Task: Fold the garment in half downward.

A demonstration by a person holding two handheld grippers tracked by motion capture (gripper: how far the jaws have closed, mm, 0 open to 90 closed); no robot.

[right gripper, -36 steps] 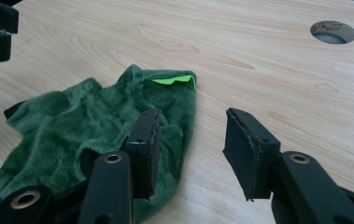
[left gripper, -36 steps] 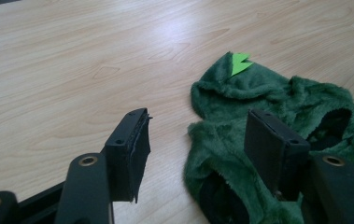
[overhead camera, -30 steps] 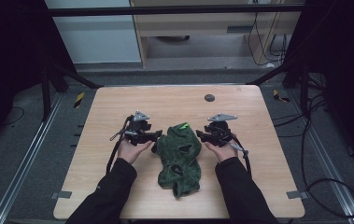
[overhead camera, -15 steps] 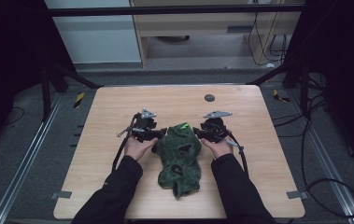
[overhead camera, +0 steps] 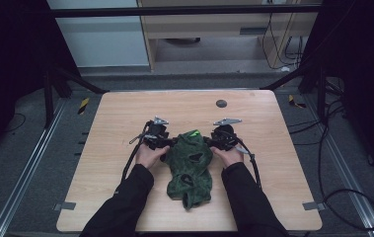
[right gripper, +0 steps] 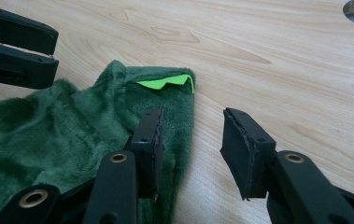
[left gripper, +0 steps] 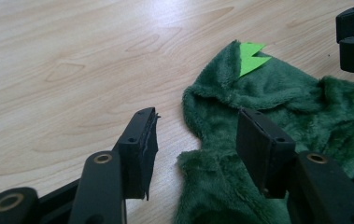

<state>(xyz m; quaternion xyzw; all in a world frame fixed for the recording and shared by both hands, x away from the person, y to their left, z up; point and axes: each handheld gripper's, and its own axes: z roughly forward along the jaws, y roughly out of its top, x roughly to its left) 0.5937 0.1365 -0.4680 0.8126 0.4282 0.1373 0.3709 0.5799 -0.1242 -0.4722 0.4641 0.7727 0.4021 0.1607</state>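
**Both grippers set at the top edge of the green garment**

A green fleece garment (overhead camera: 189,165) lies crumpled mid-bench, its bright green tag (left gripper: 251,57) at the far end. The left gripper (overhead camera: 167,143) sits at the garment's upper left corner; its jaws have just been closing, with the fleece edge lying between them, though the pads do not yet press it. The right gripper (overhead camera: 213,143) stands at the upper right corner, jaws apart, one over the fleece border and the other over bare wood. The bench (overhead camera: 125,113) lies open beyond and to both sides, with a small round inset (overhead camera: 221,103) near its far edge.
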